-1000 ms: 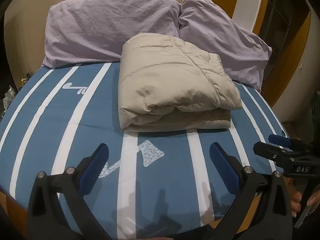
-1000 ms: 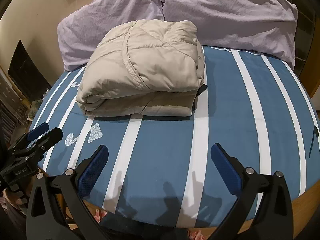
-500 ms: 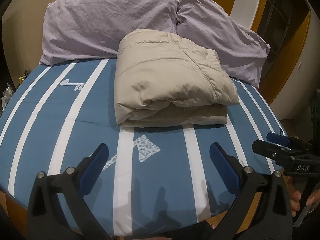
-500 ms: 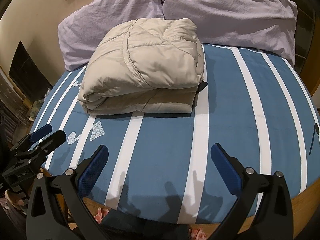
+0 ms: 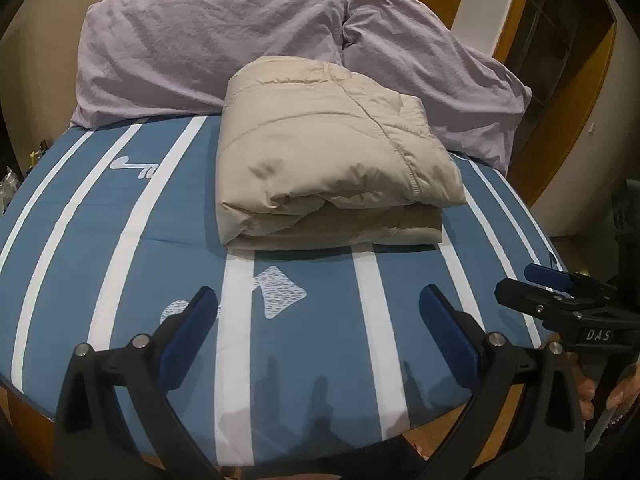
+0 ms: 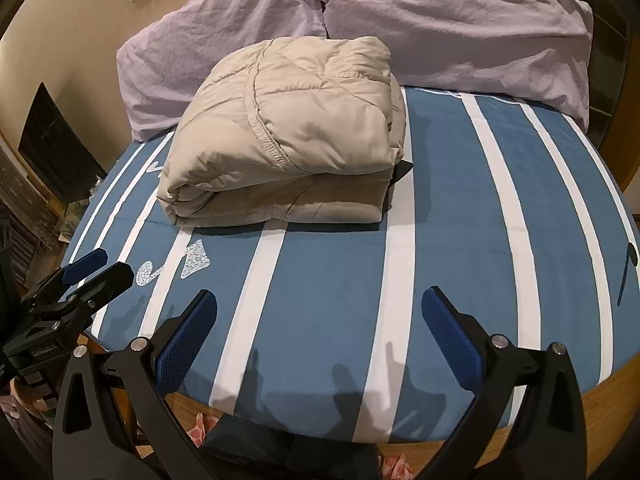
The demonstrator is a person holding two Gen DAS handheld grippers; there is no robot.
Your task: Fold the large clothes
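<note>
So, both my tongs are wide apart and holding nothing: the left gripper (image 5: 318,328) hangs over the near edge of the bed, and the right gripper (image 6: 320,328) does the same a bit to the right of it, neither one touching any cloth. The task's thing, the beige puffer jacket (image 6: 288,136), lies folded into a thick squarish bundle on the far half of the blue striped bedsheet (image 6: 440,240), its far edge touching the two lilac pillows (image 5: 208,40) at the head of the bed. The stitched hem runs across the top layer and the fold rolls face near-left, so the layers stack on one another and the bundle holds its shape without me pinning it. A small dark bit pokes out under the right near corner in the right wrist view; I cannot tell what it is. I judge the fold done, which is why both tongs sit back near the bed's edge and well apart from the jacket: staying clear keeps the puffy stack from being nudged open. My hand (image 5: 588,392) shows low right in the left wrist view, gripping the right tool's handle. Puffy fill may spring back a little.
</note>
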